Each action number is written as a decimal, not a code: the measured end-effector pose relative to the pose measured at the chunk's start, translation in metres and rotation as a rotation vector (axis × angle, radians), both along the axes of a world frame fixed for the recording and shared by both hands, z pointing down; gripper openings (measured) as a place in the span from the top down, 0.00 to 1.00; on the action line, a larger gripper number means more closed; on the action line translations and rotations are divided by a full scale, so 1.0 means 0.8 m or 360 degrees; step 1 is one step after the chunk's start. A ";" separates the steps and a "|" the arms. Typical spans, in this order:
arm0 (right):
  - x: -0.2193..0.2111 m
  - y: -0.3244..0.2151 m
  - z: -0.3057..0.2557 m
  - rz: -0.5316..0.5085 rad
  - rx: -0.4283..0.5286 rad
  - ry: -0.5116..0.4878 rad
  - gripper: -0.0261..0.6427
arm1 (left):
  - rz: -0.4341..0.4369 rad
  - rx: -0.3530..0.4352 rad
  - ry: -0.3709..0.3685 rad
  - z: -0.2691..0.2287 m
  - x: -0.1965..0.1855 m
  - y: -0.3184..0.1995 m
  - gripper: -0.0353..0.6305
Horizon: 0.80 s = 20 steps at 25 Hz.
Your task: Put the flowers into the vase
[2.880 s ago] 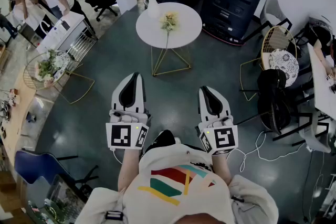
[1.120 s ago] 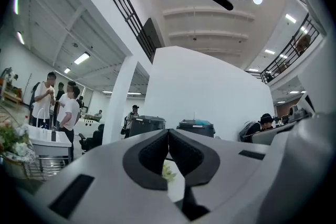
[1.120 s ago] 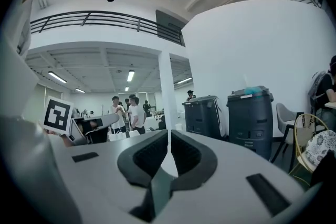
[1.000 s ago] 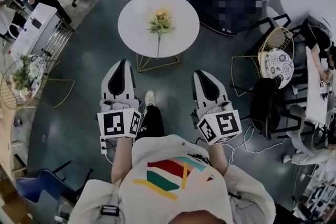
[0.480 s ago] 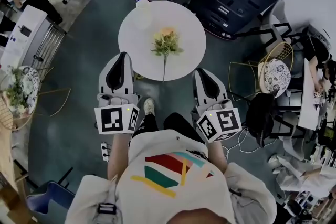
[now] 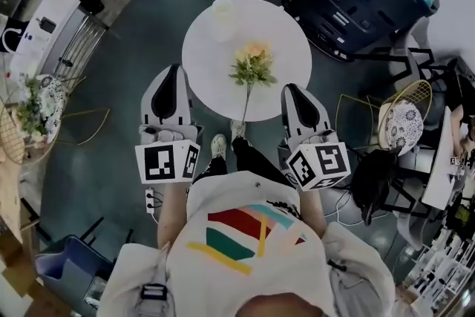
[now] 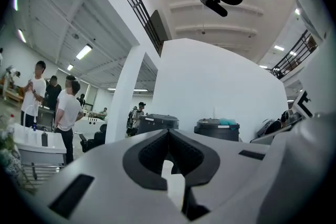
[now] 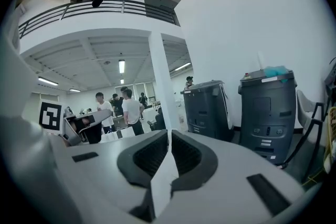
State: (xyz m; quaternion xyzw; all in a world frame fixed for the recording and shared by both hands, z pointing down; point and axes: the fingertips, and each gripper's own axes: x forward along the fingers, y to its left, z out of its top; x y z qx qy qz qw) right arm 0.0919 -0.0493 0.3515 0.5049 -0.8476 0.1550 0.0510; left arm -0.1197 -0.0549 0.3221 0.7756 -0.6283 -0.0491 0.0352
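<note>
White-shelled, the left gripper (image 6: 174, 72) and right gripper (image 6: 291, 89) both had jaws pressed together on nothing. Ahead at twelve o'clock, the flowers (image 6: 252, 64) lay on the round table (image 6: 286, 33). At eleven o'clock the pale vase (image 6: 221, 17) blended into the tabletop, its outline hard to read.

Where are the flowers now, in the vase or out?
Out: the flowers lie flat on the round table, apart from the white vase.

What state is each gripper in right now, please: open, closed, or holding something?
Left gripper: closed, holding nothing.
Right gripper: closed, holding nothing.
</note>
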 end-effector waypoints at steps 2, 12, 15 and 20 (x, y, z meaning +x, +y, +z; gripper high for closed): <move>0.002 -0.022 -0.010 -0.0006 0.0033 -0.0016 0.92 | -0.0032 0.0029 -0.0020 -0.013 -0.001 -0.017 0.93; 0.048 -0.105 -0.018 0.0070 0.0132 -0.0250 0.85 | -0.0065 0.0192 -0.0194 -0.067 0.036 -0.094 0.94; 0.051 -0.132 -0.016 0.0256 0.0168 -0.0346 0.26 | -0.0053 0.0170 -0.0192 -0.062 0.032 -0.114 0.94; 0.037 -0.157 0.005 0.0288 0.0050 -0.0323 0.21 | 0.0041 0.0144 -0.0161 -0.049 0.040 -0.158 0.94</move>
